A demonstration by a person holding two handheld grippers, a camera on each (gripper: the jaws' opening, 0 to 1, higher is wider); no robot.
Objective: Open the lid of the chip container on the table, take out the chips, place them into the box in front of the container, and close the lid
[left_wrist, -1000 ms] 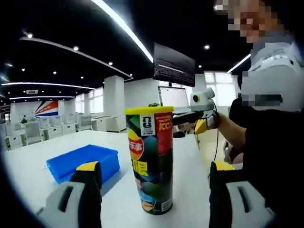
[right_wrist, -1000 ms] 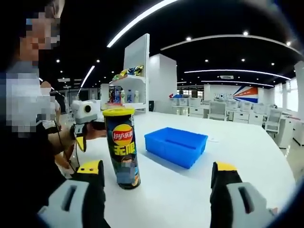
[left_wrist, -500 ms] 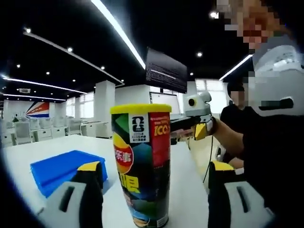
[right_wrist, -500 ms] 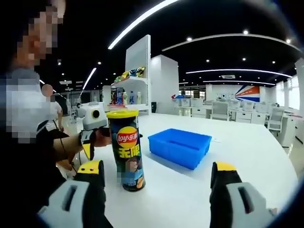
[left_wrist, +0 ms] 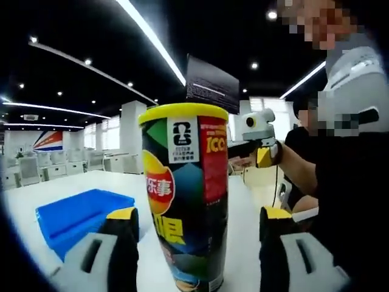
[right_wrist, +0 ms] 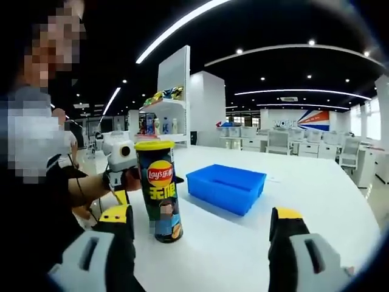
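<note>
Overhead, long strip lights [right_wrist: 182, 24] and small spots run across a dark ceiling, with rows of white desks [right_wrist: 285, 141] far behind. Below, the white table [right_wrist: 304, 201] carries the chip container [right_wrist: 158, 190], standing upright with its yellow lid [right_wrist: 153, 145] on. Just beside it lies the blue box [right_wrist: 226, 187]; its inside cannot be seen clearly. In the left gripper view the left tongs [left_wrist: 199, 243] stand spread, the container rising between the two jaws without visible contact. The right tongs [right_wrist: 199, 243] are likewise spread, holding nothing, apart from the container. The person's hand [right_wrist: 129, 178] holding the left tongs sits beside the container.
</note>
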